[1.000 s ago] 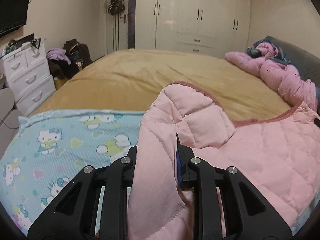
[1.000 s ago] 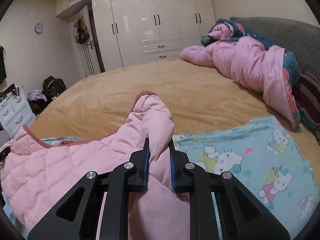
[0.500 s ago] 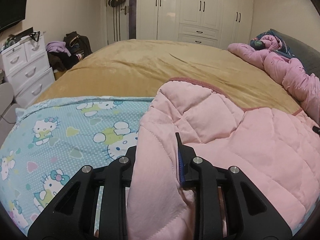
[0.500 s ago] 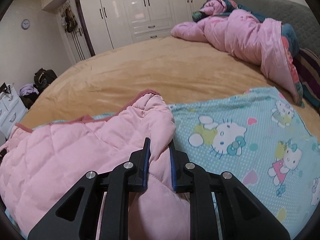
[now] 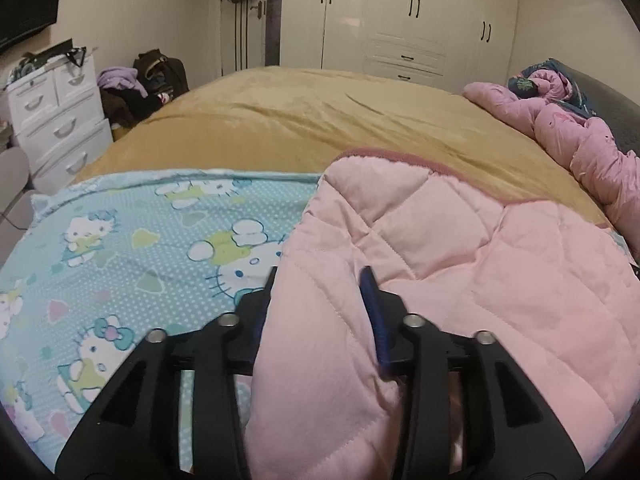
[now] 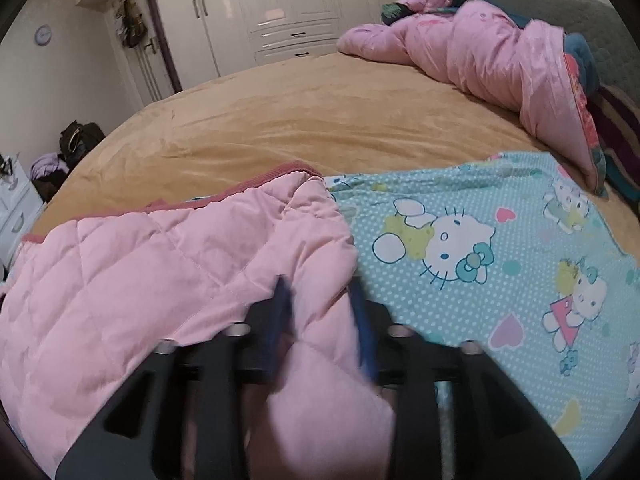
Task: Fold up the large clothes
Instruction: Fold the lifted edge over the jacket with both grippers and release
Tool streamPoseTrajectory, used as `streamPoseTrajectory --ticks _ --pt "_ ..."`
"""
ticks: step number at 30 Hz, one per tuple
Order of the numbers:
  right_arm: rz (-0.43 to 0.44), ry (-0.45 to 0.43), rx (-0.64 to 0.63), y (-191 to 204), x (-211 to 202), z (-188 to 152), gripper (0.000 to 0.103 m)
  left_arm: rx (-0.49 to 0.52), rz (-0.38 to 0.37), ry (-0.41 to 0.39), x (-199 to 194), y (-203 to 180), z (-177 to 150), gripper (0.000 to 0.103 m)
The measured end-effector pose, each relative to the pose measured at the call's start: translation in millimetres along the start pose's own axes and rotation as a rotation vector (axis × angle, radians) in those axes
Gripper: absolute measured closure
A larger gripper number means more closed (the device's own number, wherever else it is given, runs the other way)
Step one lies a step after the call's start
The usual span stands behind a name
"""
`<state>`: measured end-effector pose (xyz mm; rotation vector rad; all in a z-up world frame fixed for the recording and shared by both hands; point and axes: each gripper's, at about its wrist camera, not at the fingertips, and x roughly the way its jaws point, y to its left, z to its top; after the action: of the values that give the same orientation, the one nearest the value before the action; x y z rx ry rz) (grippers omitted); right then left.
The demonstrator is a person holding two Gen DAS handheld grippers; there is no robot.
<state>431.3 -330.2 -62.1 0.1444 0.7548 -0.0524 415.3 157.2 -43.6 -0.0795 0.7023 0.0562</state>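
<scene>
A pink quilted garment (image 5: pixel 460 248) with a darker pink trim lies on a light blue cartoon-cat blanket (image 5: pixel 132 248) on the bed. My left gripper (image 5: pixel 320 276) is shut on the garment's left end, with a thick fold between its fingers. In the right wrist view the same garment (image 6: pixel 160 256) spreads to the left over the blanket (image 6: pixel 500 248). My right gripper (image 6: pixel 320 288) holds the garment's right end; its fingers are blurred and stand wider apart than before.
A tan bedspread (image 5: pixel 340 120) covers the bed behind. A crumpled pink duvet (image 6: pixel 500 52) lies at the far right by a grey headboard (image 6: pixel 560 8). White drawers (image 5: pixel 56 116) and a clothes pile (image 5: pixel 136 88) stand left of the bed. White wardrobes (image 5: pixel 400 20) line the back wall.
Both grippers have lowered the garment's ends down onto the blue blanket. The right gripper's fingers have spread wider and are blurred with motion.
</scene>
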Motion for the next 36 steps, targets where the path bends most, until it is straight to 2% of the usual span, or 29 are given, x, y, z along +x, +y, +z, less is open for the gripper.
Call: streamPoseTrajectory --ticks 1,2,4,6,9,10,12,15,17,18,19,22,26,28,32,36 --pt "-0.006 -0.039 -0.009 0.5 -8.3 0.1 0.031 0.009 0.002 -0.013 -7.1 -1.4 1.6 0.048" --pt "-0.017 -0.062 -0.019 1.6 -13.5 0.2 0.028 0.019 0.014 -0.027 -13.3 -3.0 3.5 0.042" --pt "-0.064 -0.129 -0.082 15.0 -30.4 1.0 0.026 0.065 0.039 -0.085 -34.3 -14.2 8.9 0.040" --pt "-0.019 -0.161 -0.139 32.3 -41.4 0.0 0.026 0.117 0.029 -0.124 -52.1 -34.4 13.5 0.037" --pt "0.121 -0.111 -0.229 68.0 -47.9 -5.1 0.026 0.222 -0.085 -0.112 -66.4 -82.3 11.0 0.037" --pt "0.158 -0.081 -0.261 81.5 -47.8 -8.3 0.026 0.275 -0.134 -0.094 -68.0 -104.1 5.3 0.033" --pt "0.167 -0.029 -0.328 106.7 -44.8 -16.0 0.026 0.358 -0.186 -0.062 -66.3 -135.6 -5.4 0.032" --pt "0.158 0.001 -0.348 117.9 -37.4 -19.0 0.025 0.459 -0.167 -0.028 -47.2 -172.2 -19.5 0.032" --pt "0.155 -0.006 -0.323 116.2 -34.5 -16.2 0.020 0.442 -0.138 -0.004 -28.4 -175.4 -16.6 0.032" --pt "0.156 0.005 -0.297 112.4 -29.4 -11.8 0.019 0.424 -0.129 0.016 -19.4 -173.2 -13.5 0.019" --pt "0.156 0.024 -0.278 110.9 -23.1 -7.8 0.015 0.396 -0.114 0.071 -0.9 -168.9 -8.4 0.010" --pt "0.125 0.084 -0.205 98.4 -1.2 3.4 0.013 0.335 -0.113 0.138 30.3 -153.9 4.2 0.009" --pt "0.054 0.128 -0.151 78.1 28.2 14.2 0.010 0.317 -0.022 0.178 64.7 -139.1 19.7 0.008" --pt "0.063 0.146 -0.119 68.5 39.2 15.9 0.010 0.265 -0.025 0.199 77.6 -126.5 23.5 0.008" --pt "0.057 0.196 -0.087 60.6 58.7 12.7 0.008 0.166 -0.085 0.226 90.8 -105.8 26.3 0.008" --pt "0.065 0.209 -0.074 58.5 65.8 12.0 0.007 0.131 -0.115 0.229 92.8 -99.8 23.1 0.008"
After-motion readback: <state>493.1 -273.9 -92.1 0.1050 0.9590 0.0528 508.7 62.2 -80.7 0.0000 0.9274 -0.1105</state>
